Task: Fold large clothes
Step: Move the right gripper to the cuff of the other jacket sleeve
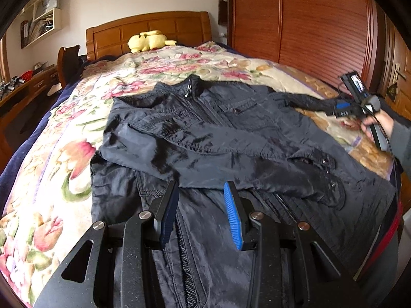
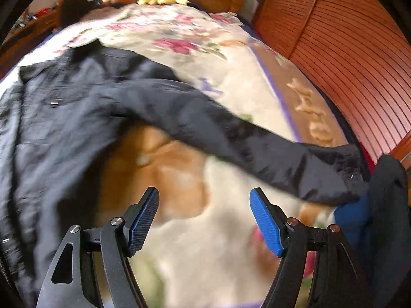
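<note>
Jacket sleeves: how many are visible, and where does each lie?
2. One sleeve lies folded across the jacket front; the other sleeve stretches out over the floral bedspread toward the bed's wardrobe side.

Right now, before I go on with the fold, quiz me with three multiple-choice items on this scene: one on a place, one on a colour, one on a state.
1. Where does the yellow plush toy lie?
A. by the headboard
B. on the jacket
C. on the floor

2. What colour is the jacket?
A. red
B. dark navy, near black
C. white

3. How does the right gripper stand?
A. shut on a sleeve
B. shut on the plush toy
C. open, holding nothing

Answers:
1 A: it sits at the far end of the bed against the wooden board.
2 B: the fabric is dark in both views.
3 C: only the floral cover shows between its fingers.
</note>
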